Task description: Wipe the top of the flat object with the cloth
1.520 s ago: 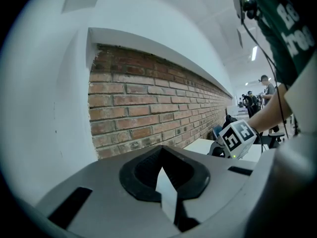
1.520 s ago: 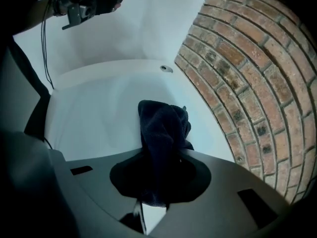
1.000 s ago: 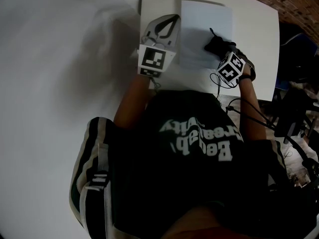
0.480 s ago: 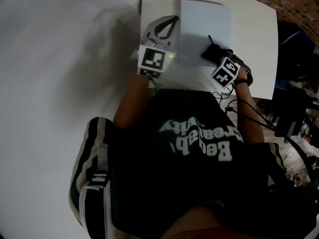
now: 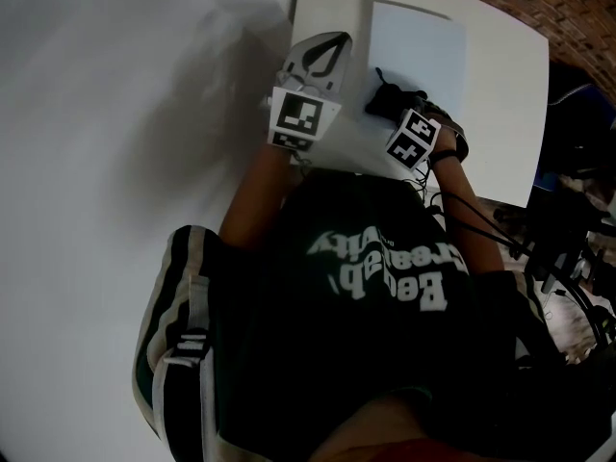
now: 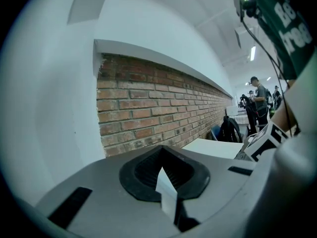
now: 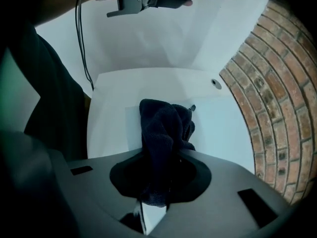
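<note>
Grips the dark cloth [image 7: 164, 128] tight in right gripper [image 5: 388, 104], bunched against the flat object [image 5: 423, 41] on the table [image 5: 505, 104], for wiping; holds left gripper [image 5: 325, 51] clenched, empty, beside its left edge, likely clear of strokes

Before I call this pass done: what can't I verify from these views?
- Dirt or wiped streaks on the flat object: too small in the head view, featureless in the right gripper view.
- Where the cloth meets it: hidden under the cloth's own bulk.
- The flat object's near edge: covered by the right gripper and cloth in the head view.
- The work area in the left gripper view: it faces a brick wall.
</note>
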The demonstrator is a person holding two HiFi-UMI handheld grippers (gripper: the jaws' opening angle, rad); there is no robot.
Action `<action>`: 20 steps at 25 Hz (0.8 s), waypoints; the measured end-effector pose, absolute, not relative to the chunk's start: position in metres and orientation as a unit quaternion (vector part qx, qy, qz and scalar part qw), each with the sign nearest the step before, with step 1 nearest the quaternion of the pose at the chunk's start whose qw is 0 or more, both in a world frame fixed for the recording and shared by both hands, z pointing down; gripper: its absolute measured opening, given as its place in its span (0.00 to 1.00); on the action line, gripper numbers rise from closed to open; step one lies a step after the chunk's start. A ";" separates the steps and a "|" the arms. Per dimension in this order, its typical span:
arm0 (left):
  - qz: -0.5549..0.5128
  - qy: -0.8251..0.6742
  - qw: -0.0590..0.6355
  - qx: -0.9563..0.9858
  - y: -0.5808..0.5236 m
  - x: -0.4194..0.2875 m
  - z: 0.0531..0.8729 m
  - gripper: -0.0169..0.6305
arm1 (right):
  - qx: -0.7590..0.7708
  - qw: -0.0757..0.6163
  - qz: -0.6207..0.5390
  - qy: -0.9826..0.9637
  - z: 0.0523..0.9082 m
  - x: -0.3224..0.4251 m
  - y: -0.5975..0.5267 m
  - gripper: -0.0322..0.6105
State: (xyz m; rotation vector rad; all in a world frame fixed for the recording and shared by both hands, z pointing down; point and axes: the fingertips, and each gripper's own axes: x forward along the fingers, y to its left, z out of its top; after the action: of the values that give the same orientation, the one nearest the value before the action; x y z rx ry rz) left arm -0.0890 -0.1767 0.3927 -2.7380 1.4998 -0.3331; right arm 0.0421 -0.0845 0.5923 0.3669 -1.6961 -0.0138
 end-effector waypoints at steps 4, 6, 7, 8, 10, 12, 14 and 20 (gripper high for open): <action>-0.105 0.489 -0.004 -0.866 -0.176 -0.104 0.395 0.02 | 0.143 0.644 -0.027 -0.751 0.594 0.015 -0.087 0.15; -0.106 0.494 -0.006 -0.863 -0.176 -0.110 0.393 0.02 | 0.134 0.642 -0.037 -0.754 0.592 0.003 -0.087 0.15; -0.106 0.496 -0.007 -0.862 -0.176 -0.112 0.393 0.02 | 0.130 0.642 -0.041 -0.755 0.591 -0.002 -0.087 0.15; -0.106 0.498 -0.009 -0.861 -0.176 -0.114 0.394 0.02 | 0.126 0.643 -0.046 -0.754 0.591 -0.004 -0.086 0.15; -0.107 0.501 -0.012 -0.859 -0.177 -0.118 0.396 0.02 | 0.124 0.645 -0.049 -0.753 0.592 -0.005 -0.087 0.15; -0.107 0.502 -0.012 -0.858 -0.178 -0.120 0.398 0.02 | 0.129 0.640 -0.042 -0.757 0.593 -0.005 -0.091 0.15; -0.106 0.504 -0.013 -0.857 -0.180 -0.121 0.399 0.02 | 0.137 0.634 -0.040 -0.760 0.593 -0.005 -0.102 0.15; -0.122 0.514 -0.012 -0.849 -0.183 -0.128 0.401 0.02 | 0.171 0.629 -0.054 -0.757 0.591 -0.001 -0.164 0.15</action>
State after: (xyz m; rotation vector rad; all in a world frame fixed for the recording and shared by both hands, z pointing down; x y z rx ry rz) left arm -0.1285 -0.1832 0.4007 -2.6880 1.6269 -0.3870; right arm -0.0011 -0.1638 0.5909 0.3918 -1.7333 -0.1232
